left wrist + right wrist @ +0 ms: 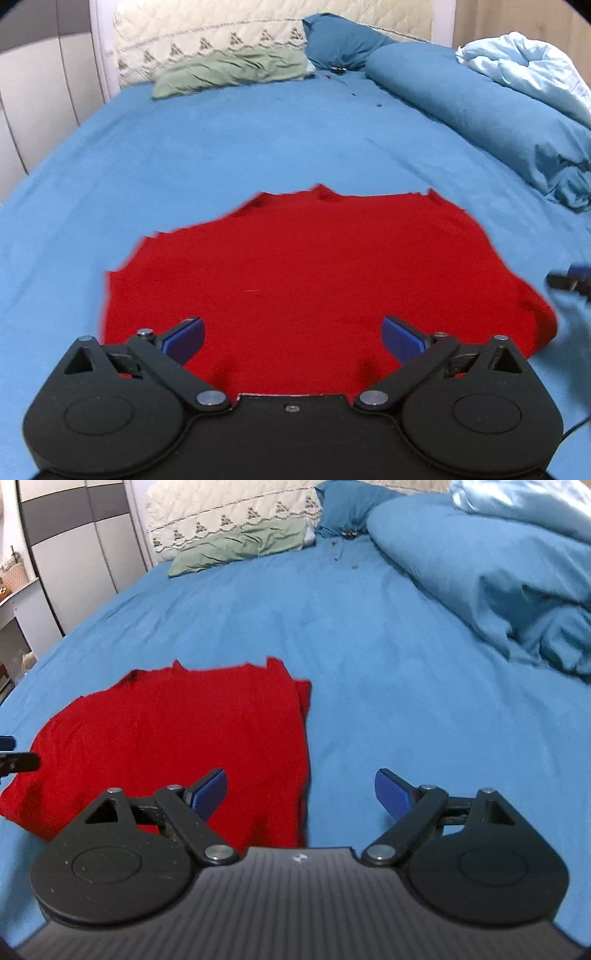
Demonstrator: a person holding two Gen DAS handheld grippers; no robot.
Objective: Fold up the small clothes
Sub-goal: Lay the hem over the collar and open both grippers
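Red garment whole from left; right adds wardrobe.

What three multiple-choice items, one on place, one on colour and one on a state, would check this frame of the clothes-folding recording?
1. Where does the green cloth lie?
A. On the red garment
B. At the far end of the bed, in front of the cream quilted pillow
C. Between the left gripper's fingers

2. What colour is the garment lying on the bed sheet just ahead of the grippers?
A. Red
B. Yellow
C. White

3. How do the jaws of the left gripper stand?
A. Shut on the garment
B. Shut on nothing
C. Open, with nothing pinched

Key: 1 B, the green cloth lies against the cream quilted pillow at the far end. 2 A, the red garment lies spread on the blue sheet. 3 C, the blue pads stand wide apart above the cloth; the right gripper is open too.
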